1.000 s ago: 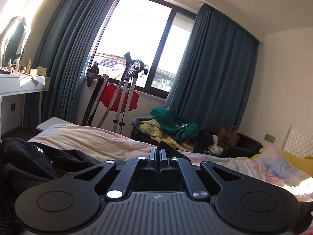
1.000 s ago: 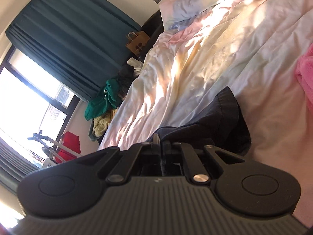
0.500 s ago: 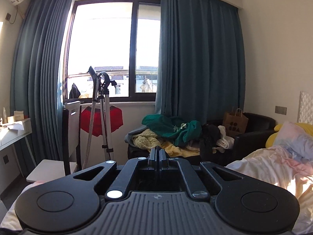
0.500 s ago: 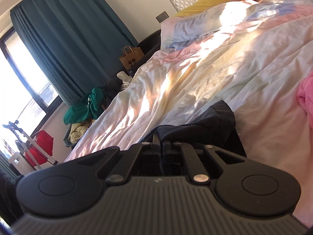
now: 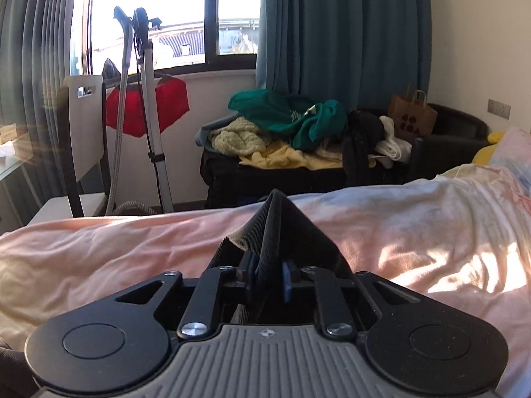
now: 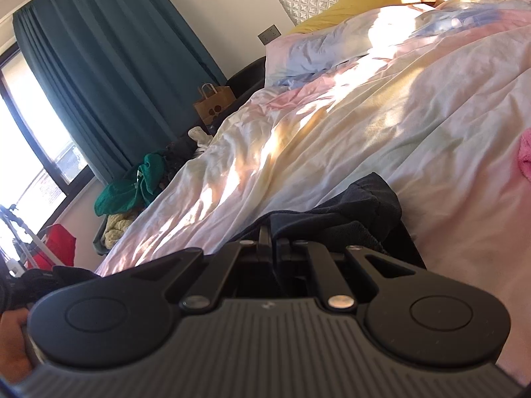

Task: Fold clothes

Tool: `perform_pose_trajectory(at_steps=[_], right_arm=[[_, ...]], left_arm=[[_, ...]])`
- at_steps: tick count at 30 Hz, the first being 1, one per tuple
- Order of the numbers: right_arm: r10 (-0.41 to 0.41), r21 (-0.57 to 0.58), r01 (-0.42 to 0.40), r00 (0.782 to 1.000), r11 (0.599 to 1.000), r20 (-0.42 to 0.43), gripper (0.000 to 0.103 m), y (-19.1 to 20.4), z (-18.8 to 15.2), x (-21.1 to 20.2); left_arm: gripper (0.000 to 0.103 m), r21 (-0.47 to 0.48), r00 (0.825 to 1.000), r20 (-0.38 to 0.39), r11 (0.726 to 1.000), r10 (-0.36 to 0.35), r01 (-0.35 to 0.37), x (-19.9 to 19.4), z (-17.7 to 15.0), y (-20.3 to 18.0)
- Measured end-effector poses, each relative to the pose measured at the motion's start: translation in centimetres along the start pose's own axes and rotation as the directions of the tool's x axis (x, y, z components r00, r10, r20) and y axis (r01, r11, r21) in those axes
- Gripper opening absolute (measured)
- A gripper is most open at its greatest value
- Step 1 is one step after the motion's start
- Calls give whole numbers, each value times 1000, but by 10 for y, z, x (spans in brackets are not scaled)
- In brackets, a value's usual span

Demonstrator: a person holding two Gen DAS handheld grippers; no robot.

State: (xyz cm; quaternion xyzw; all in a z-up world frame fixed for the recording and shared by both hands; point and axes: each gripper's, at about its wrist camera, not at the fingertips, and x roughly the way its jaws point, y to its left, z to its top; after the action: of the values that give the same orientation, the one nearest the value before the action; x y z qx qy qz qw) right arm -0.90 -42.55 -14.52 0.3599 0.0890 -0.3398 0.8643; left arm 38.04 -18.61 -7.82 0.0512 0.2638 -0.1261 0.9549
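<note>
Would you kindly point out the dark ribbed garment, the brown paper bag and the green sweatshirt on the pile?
dark ribbed garment [image 5: 282, 229]: left wrist view, peaked fold ahead of the jaws.
brown paper bag [image 5: 413, 117]: left wrist view, printed front.
green sweatshirt [image 5: 288, 116]: left wrist view, middle of the crumpled body.

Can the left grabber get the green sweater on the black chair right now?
Probably not. The left gripper has dark ribbed cloth between its opening jaws, and the green sweater lies on the black chair beyond the bed's far edge.

hand [image 6: 13, 345] cut off at frame edge, pink cloth [image 6: 524, 156] half out of view
</note>
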Motion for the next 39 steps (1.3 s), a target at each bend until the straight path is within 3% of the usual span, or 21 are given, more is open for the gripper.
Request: perform_pose_trajectory(at_steps=[1,3,10,15,19,22,24,28,31,35,39], right_arm=[[-1,-4,1,1000,1000,0,6,0,-1,1],[1,-10,-1,1000,1000,-1,6,2,-1,1],[12,-8,-12,1000,1000,-11,6,4,2,-3],[21,8,-21,999,1000,-37,6,4,7,-7],[47,22,-46,997,999,-53,6,7,12,-13],[65,13,-64,995,998,-70,6,14,17,-16],[67,7,-67,994,998,-91,6,17,21,-17],[88,27,-85,984,996,-152,6,11,21,-24],[98,12,-98,978,995,-184,6,9,17,-29],[101,21,-99,974,995,-204,6,8,17,-30],[97,39,-91,972,995,-214,6,5,17,-32]], left_arm=[[55,-13,1000,-9,1000,3,-3,-2,0,5],[80,-42,1000,-20,999,13,-13,-12,2,16],[90,-146,997,-27,987,-78,73,-128,5,67],[95,-249,992,-56,964,-109,92,-246,-33,121],[96,-386,983,-160,922,-89,21,-322,-85,174],[96,-436,956,-289,897,-55,-81,-358,-130,208],[95,-491,934,-350,863,-70,-119,-376,-157,233],[95,-655,938,-331,741,-107,-147,-412,-196,283],[95,-740,947,-285,662,-150,-118,-429,-216,307],[95,-810,942,-274,574,-192,-119,-430,-242,322],[95,-881,939,-226,465,-259,-84,-423,-257,330]])
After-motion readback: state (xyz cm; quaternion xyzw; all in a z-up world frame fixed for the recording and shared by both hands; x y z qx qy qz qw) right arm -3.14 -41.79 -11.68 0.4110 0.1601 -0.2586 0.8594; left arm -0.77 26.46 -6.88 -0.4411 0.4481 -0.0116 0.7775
